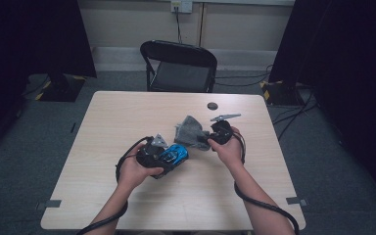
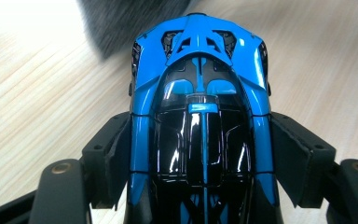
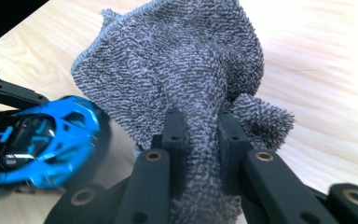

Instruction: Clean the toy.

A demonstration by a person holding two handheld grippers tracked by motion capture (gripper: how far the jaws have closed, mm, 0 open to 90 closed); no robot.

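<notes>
A blue and black toy car [image 2: 200, 116] is clamped by its sides between the jaws of my left gripper [image 2: 200, 158], nose pointing away. From above, the toy car [image 1: 174, 155] and left gripper [image 1: 169, 157] sit just left of the table's middle. My right gripper [image 3: 200, 140] is shut on a bunched grey terry cloth [image 3: 182, 70], which stands up ahead of the jaws. In the high view the cloth [image 1: 190, 131] hangs from the right gripper [image 1: 206, 139] just right of the car. The toy car [image 3: 37, 140] lies at lower left in the right gripper view.
The light wooden table [image 1: 127, 112] has a small dark round disc [image 1: 212, 105] near its far edge. A black folding chair [image 1: 180, 66] stands beyond the table. Cables trail on the floor at the right.
</notes>
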